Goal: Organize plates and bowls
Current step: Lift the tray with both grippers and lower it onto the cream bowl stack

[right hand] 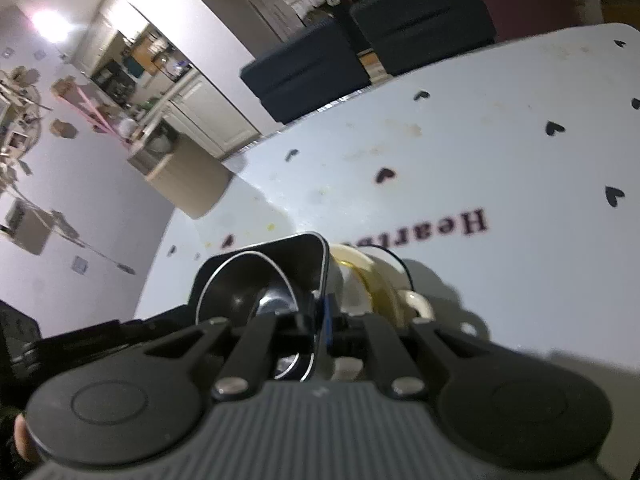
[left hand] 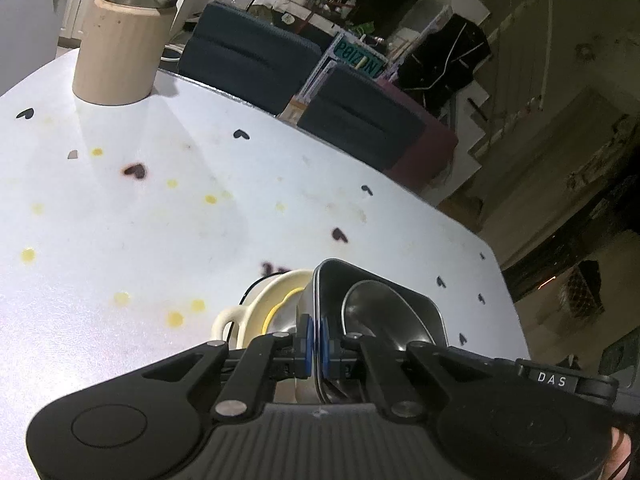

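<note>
Left wrist view: my left gripper has its jaws closed to a thin gap, the blue pads pressing both faces of the near wall of a dark, square, rounded-corner metal dish. A shiny round steel bowl sits tilted inside that dish. Just left of the dish, touching its outer wall, stands a cream ceramic bowl with a loop handle and a yellow inner rim.

Right wrist view: my right gripper is likewise clamped nearly shut on the opposite wall of the same dark square dish, with the steel bowl inside it and the cream handled bowl just to its right. Whether the stack rests on the surface or hangs clear of it, I cannot tell.

Beyond the dishes lies a white table covered with a cloth printed with small black hearts and yellow stains. A beige ribbed canister with a metal kettle on top stands at the far left edge. Two dark blue padded chair backs stand behind the table.
</note>
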Demonstrator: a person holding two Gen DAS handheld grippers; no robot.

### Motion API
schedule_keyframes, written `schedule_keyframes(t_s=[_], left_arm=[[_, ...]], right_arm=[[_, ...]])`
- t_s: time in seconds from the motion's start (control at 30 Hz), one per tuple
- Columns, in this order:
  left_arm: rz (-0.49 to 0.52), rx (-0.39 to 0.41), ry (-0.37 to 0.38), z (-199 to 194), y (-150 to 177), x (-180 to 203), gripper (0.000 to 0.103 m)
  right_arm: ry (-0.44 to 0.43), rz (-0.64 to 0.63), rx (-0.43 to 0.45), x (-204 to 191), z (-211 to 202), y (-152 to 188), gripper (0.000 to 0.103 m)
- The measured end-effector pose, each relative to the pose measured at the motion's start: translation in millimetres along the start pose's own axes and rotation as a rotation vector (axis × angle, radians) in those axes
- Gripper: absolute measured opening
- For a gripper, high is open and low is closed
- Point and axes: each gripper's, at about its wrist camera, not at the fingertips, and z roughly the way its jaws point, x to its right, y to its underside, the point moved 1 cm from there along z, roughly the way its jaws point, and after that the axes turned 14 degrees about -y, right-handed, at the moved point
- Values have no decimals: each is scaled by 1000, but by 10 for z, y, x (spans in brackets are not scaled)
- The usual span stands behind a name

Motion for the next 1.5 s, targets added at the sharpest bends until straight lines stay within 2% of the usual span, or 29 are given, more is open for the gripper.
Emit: schedule_keyframes(t_s=[0.6,1.3,1.5], left_arm=[[6,-50,-40,163,10,-25,4],[30,-70,-65,240,43,-9,4],[31,-68,-73,205,47,-11,8]], right_arm=[[61,3,-58,-30,144,29,6],[68,9,-74,-31,235,8,7],[81,6,-75,-28,226,11,14]])
